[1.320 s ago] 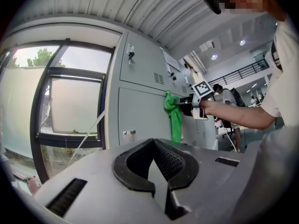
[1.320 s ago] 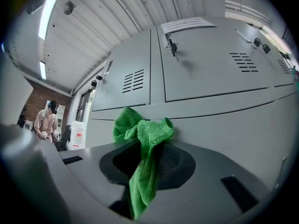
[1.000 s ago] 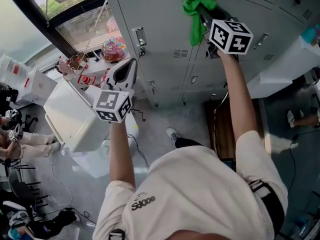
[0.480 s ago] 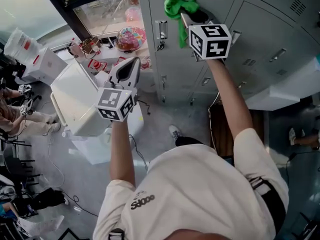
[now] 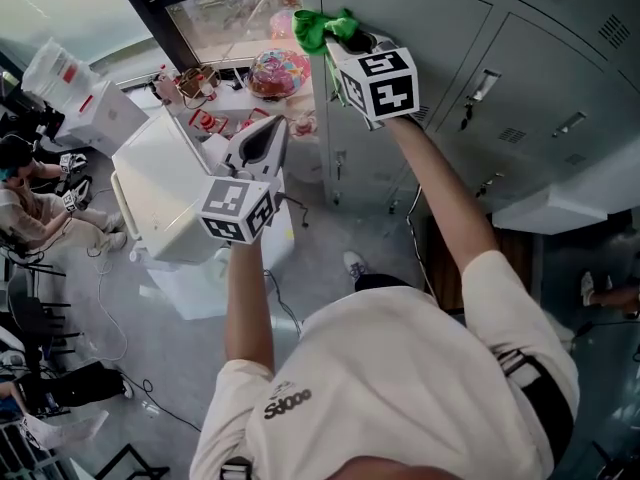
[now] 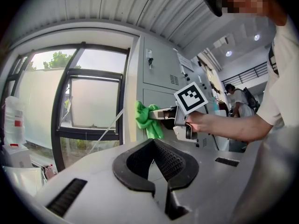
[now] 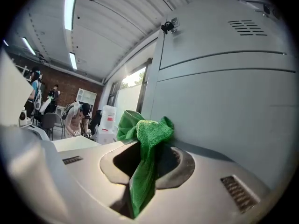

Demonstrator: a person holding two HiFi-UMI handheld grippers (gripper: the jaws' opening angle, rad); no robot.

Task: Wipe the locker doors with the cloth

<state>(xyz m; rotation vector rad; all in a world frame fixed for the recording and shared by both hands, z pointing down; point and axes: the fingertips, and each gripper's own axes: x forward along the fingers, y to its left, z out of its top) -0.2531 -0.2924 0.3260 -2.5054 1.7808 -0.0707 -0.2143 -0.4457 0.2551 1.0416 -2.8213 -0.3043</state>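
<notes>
A green cloth (image 5: 318,28) is pinched in my right gripper (image 5: 343,36), which is shut on it and presses it against the grey locker door (image 5: 425,23) near that door's left edge. In the right gripper view the cloth (image 7: 148,127) bunches at the jaw tips and hangs down between them, touching the door (image 7: 224,101). My left gripper (image 5: 262,138) hangs lower and to the left, away from the lockers, shut with nothing in it. The left gripper view looks over its own jaws at the cloth (image 6: 147,119) and the right gripper (image 6: 164,114).
A white box-like unit (image 5: 160,198) stands on the floor left of the lockers. A windowsill (image 5: 225,83) with a colourful round thing (image 5: 274,72) runs below the window. People sit at the far left (image 5: 30,218). A white ledge (image 5: 560,208) sticks out at the right.
My right gripper has slid the cloth leftward across the locker door to its left edge. The left gripper has stayed about where it was.
</notes>
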